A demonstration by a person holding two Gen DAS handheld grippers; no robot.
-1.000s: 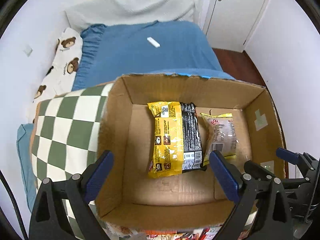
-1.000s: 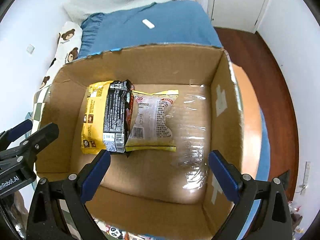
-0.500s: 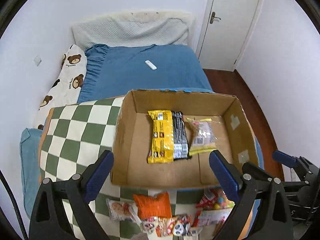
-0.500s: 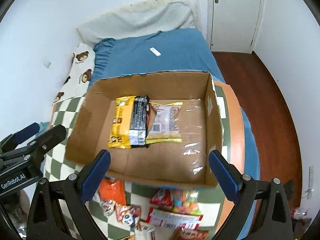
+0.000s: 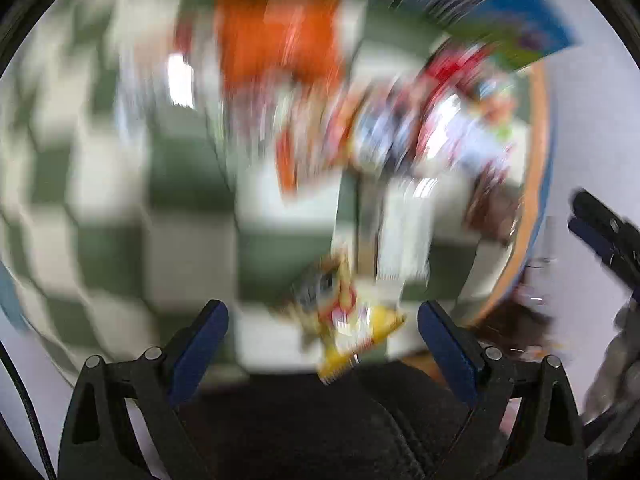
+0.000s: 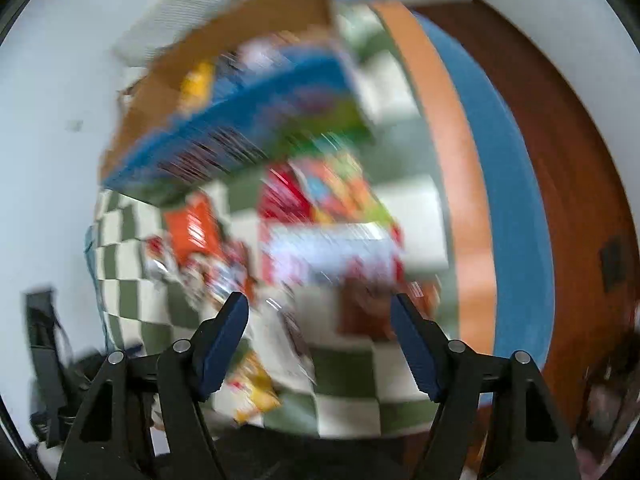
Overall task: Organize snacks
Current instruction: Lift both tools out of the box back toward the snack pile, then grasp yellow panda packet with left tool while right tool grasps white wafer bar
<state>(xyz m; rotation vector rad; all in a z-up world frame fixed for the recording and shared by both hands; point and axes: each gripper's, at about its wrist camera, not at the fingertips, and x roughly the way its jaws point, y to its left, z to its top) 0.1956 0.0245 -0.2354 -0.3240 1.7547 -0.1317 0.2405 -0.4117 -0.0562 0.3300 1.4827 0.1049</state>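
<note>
Blue-padded left tongs [image 5: 322,334] stand wide apart, released, nothing between the pads. Both views are heavily motion-blurred; detail is limited. A yellow snack packet [image 5: 352,328] lies on the green-and-white checked cloth [image 5: 100,200] in the gap between the left pads, near the bottom edge of the surface; contact with either pad is not evident. An orange packet [image 5: 276,40] lies farther off, with a heap of mixed snack packets [image 5: 420,120] to its right; individual items there cannot be told apart.

Right tongs [image 6: 320,328] are likewise parted, released, holding nothing. They hover over the near edge of the snack heap [image 6: 320,240]; whether the pads touch any packet cannot be told. Cardboard box [image 6: 224,64] sits at the far side of the surface beyond the heap, its printed blue outer wall facing the camera, with a yellow item visible inside. Wooden floor [image 6: 560,140] lies to the right.
</note>
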